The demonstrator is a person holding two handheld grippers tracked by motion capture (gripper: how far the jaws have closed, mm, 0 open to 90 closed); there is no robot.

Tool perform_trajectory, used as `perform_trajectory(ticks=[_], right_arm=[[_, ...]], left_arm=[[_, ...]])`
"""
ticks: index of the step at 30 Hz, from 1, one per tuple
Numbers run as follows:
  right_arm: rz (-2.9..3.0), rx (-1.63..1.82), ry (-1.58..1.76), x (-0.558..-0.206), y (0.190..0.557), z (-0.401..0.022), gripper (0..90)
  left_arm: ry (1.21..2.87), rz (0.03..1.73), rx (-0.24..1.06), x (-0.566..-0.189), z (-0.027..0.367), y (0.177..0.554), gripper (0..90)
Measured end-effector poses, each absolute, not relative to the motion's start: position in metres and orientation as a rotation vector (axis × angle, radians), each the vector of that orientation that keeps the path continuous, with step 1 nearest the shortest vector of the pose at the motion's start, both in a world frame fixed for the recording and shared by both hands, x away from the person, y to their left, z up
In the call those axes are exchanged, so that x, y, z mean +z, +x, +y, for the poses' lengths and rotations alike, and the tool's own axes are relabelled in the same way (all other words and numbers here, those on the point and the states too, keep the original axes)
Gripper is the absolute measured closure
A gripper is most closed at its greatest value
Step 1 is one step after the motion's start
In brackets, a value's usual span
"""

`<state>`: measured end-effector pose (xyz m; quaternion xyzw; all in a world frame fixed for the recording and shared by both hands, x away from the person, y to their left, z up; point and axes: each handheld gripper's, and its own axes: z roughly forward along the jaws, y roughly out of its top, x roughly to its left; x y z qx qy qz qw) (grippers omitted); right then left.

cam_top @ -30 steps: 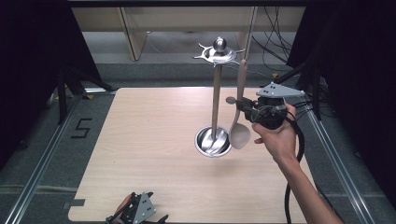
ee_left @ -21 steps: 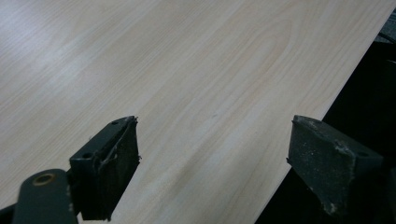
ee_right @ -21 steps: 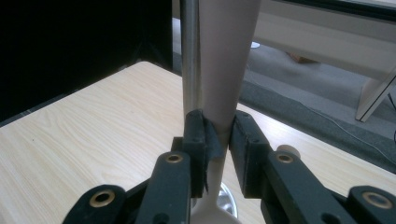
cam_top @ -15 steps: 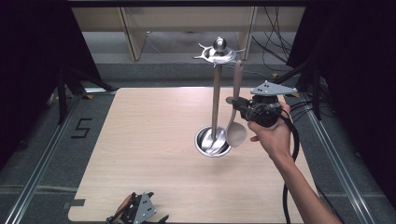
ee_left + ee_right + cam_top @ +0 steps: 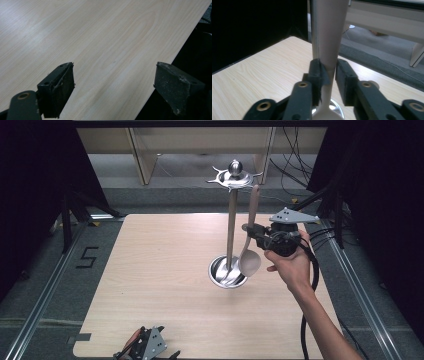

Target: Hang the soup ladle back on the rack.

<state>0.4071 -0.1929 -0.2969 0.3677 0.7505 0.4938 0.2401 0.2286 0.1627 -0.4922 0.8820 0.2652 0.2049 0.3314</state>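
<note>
The spoon hangs upright beside the stand, its handle top up at the hook ring under the stand's crown, its pale bowl down at about four o'clock of the round steel base. Whether the handle is seated on a hook, the high view cannot settle. The right gripper has it by the lower handle, just above the bowl, and in the right gripper view the jaws have just been easing apart: the left pad is on the tapering handle, while the right pad looks a sliver off it, so the pinch appears to be loosening. The spoon looks stiff, smooth and light, probably plastic or wood; a smooth taper like that can slide through the pads, so the narrow neck is the sound place to take hold. Over at seven o'clock on the worktop, the left gripper sits low at the near edge, jaws spread wide with nothing between them.
</note>
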Motion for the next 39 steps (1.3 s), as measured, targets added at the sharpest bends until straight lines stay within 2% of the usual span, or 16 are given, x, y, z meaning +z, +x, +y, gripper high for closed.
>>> perform_trajectory(ticks=[8, 9, 10, 11, 13, 15, 19, 21, 23, 25, 31, 39], right_arm=[[2.022, 1.389, 1.025, -0.299, 0.399, -0.198, 61.8], [2.022, 1.396, 1.025, -0.3, 0.396, -0.2, 58.0], [2.022, 1.396, 1.025, -0.3, 0.396, -0.2, 58.0], [2.001, 1.404, 1.036, -0.3, 0.393, -0.203, 53.2], [2.007, 1.413, 1.022, -0.3, 0.393, -0.204, 52.4], [2.028, 1.418, 1.005, -0.302, 0.387, -0.207, 46.3], [2.031, 1.389, 0.975, -0.304, 0.38, -0.209, 42.9], [2.059, 1.351, 0.967, -0.307, 0.375, -0.211, 47.4], [2.074, 1.34, 0.961, -0.309, 0.373, -0.211, 47.4], [2.078, 1.324, 0.978, -0.312, 0.369, -0.216, 42.3], [2.064, 1.345, 1.051, -0.318, 0.366, -0.225, 35.4], [2.046, 1.369, 1.077, -0.328, 0.361, -0.24, 35.3]], left_arm=[[2.292, 0.703, 0.539, -0.492, 0.163, 0.229, 15.6], [2.294, 0.702, 0.546, -0.492, 0.163, 0.229, 15.6], [2.294, 0.702, 0.546, -0.492, 0.163, 0.229, 15.6], [2.302, 0.693, 0.551, -0.492, 0.163, 0.229, 15.6], [2.298, 0.696, 0.54, -0.493, 0.161, 0.228, 15.6], [2.299, 0.7, 0.534, -0.493, 0.162, 0.228, 15.6], [2.301, 0.702, 0.533, -0.493, 0.163, 0.228, 15.6], [2.303, 0.698, 0.55, -0.493, 0.162, 0.229, 15.6], [2.297, 0.7, 0.544, -0.493, 0.162, 0.229, 15.6], [2.296, 0.705, 0.546, -0.494, 0.162, 0.229, 15.6], [2.296, 0.702, 0.546, -0.493, 0.162, 0.228, 15.6], [2.292, 0.707, 0.557, -0.493, 0.163, 0.229, 15.6]])
